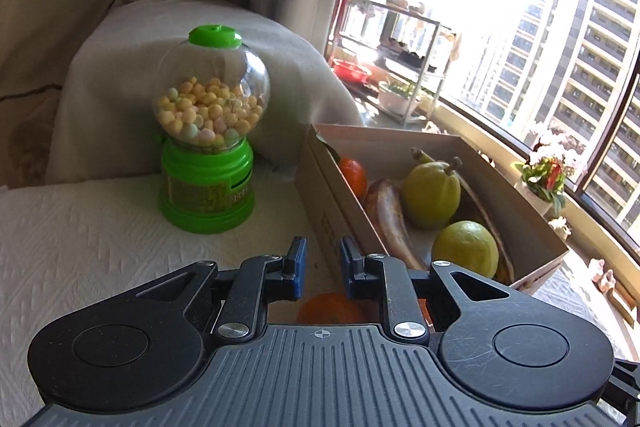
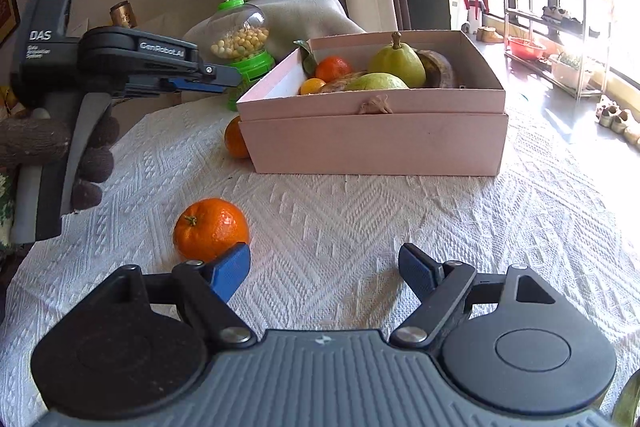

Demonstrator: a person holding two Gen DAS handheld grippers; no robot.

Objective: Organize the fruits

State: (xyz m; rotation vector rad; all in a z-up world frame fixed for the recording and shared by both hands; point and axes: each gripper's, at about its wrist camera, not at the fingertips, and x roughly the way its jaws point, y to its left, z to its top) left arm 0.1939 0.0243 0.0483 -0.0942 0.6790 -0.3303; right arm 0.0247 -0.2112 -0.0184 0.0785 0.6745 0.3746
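A pink cardboard box (image 2: 376,143) on the white cloth holds pears (image 2: 396,61), a banana (image 1: 390,223), a mandarin (image 2: 333,68) and a small yellow-orange fruit. It also shows in the left wrist view (image 1: 324,195). One orange (image 2: 211,229) lies loose on the cloth, just ahead-left of my right gripper (image 2: 324,267), which is open and empty. A second orange (image 2: 235,139) sits against the box's left corner. My left gripper (image 1: 323,267) hovers above that orange (image 1: 332,309), its jaws narrowly apart and empty.
A green candy dispenser (image 1: 208,155) stands left of the box, in front of a draped sofa arm (image 1: 208,39). A shoe rack (image 2: 556,27) and window lie to the right. The white cloth (image 2: 360,219) covers the table.
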